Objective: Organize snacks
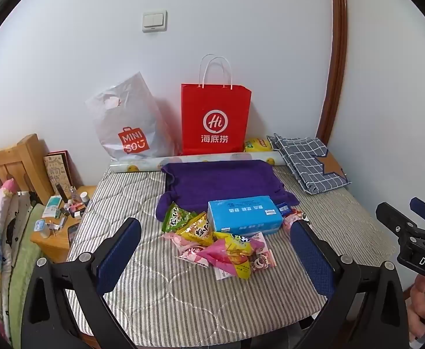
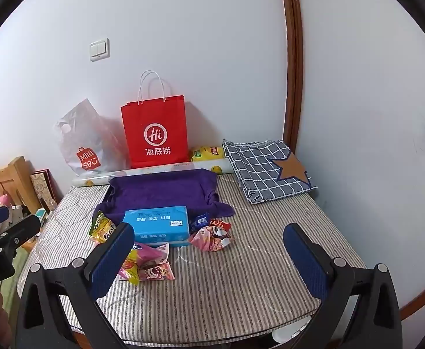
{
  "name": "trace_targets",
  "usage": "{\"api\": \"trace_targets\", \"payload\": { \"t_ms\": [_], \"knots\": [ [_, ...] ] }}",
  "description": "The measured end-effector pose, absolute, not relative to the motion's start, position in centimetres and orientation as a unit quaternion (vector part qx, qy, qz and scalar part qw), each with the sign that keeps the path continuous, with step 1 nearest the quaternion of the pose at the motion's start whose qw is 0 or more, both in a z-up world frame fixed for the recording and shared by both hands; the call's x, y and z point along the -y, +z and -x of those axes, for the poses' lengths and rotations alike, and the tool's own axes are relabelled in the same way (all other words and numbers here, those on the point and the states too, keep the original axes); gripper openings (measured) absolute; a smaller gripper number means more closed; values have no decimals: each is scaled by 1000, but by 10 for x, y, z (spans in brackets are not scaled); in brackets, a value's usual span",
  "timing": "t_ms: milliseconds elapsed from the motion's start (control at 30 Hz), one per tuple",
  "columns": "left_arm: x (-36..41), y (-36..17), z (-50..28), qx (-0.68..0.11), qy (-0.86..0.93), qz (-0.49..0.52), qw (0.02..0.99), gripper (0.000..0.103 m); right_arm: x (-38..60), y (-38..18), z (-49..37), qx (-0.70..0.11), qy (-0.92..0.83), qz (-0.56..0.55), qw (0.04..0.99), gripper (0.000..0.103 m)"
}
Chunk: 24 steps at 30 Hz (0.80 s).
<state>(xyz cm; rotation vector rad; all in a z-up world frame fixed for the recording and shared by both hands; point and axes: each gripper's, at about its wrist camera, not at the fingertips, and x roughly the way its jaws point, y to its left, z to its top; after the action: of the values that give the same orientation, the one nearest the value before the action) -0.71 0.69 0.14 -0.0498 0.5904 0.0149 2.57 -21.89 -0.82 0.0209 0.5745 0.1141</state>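
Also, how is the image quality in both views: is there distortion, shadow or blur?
Left wrist view: strong fisheye bending, the wooden door frame curves; the red Haidilao bag is sharp and throws a soft shadow on the wall. Right wrist view: same bending, dark corners; the Miniso plastic bag looks slightly blurred; lighting is even, no glare.

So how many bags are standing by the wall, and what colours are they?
Red paper bag: 1
White plastic bag: 1
Total: 2
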Motion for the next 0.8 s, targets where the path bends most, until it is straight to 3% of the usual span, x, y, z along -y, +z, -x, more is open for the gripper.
{"api": "trace_targets", "payload": {
  "t_ms": [800],
  "knots": [
    [-10, 6, 9, -288, 13, 23, 957, 101, 220, -10, -25, -263, 66, -11, 962, 103]
  ]
}}
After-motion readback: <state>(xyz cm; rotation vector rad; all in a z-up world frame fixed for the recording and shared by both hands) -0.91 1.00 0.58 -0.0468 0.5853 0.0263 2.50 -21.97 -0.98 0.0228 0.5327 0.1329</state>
